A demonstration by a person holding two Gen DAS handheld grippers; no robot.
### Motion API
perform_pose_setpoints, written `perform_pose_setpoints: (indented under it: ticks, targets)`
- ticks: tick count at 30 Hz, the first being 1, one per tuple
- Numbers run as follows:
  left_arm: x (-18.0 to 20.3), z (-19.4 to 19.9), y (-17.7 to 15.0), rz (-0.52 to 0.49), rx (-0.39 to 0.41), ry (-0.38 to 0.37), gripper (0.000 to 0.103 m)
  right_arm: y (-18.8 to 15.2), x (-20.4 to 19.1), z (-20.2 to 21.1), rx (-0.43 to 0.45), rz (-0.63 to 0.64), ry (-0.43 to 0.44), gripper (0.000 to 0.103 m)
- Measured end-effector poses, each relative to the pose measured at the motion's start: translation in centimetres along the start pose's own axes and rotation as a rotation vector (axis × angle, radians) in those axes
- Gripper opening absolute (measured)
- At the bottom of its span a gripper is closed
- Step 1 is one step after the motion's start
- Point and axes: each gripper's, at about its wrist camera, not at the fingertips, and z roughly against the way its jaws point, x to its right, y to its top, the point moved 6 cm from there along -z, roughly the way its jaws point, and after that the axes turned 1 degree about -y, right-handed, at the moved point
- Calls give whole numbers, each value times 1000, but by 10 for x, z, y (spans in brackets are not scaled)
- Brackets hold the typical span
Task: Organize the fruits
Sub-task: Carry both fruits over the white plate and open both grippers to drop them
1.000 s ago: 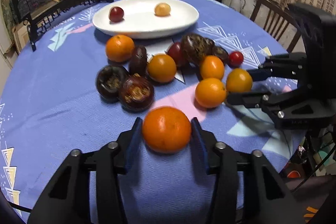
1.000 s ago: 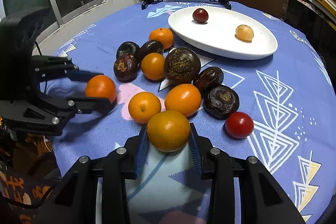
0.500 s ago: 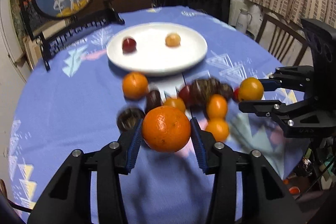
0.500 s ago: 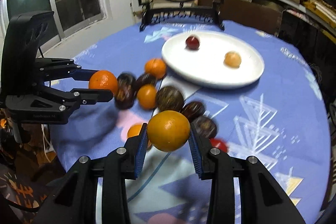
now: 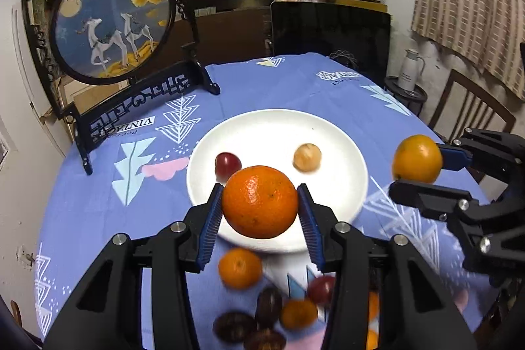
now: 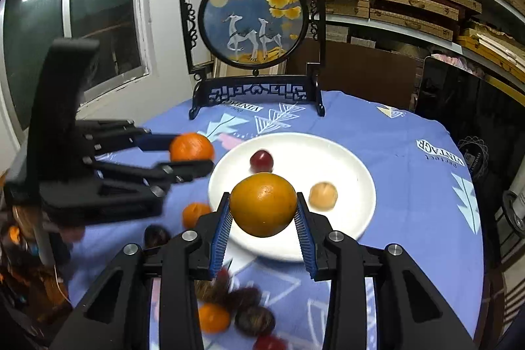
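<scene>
Carrying fruit plateward, both grippers have come up off the table since a second ago, when each fruit sat down by the loose pile; now both hang in the air over the plate side, so the pick is done and the drop looks next.

Left wrist view: left gripper [image 5: 259, 212] pinches a tangerine [image 5: 259, 200] between its blue pads [image 5: 210, 222], fruit sitting squarely in the middle, in front of the plate [image 5: 341, 186] near edge. Plate holds a red fruit [image 5: 227, 163] and a pale fruit [image 5: 307, 157]. Pile [image 5: 262, 310] now lies low under the jaws, blurred. Right gripper [image 5: 423, 169] shows at right, clamped on an orange [image 5: 417, 158], beside the plate rim and apart from it.

Right wrist view: right gripper [image 6: 262, 215] grips the orange [image 6: 263, 204] centred between its pads, seen over the plate [image 6: 354, 186] near part. Red fruit [image 6: 261, 160] and pale fruit [image 6: 323, 195] lie just beyond. Left gripper [image 6: 193, 156] at left holds the tangerine [image 6: 191, 147], close to the plate's left rim. Remaining pile [image 6: 229, 307] still awaits below.
</scene>
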Motion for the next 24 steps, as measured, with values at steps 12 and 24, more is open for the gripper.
perform_pose_setpoints:
  ticks: [12, 24]
  targets:
    - [-17, -83, 8, -18, -157, 94, 44, 23, 36, -86, -84, -35, -23, 38]
    - [-26, -121, 8, -5, -205, 140, 44, 25, 49, -136, -148, -46, -34, 38]
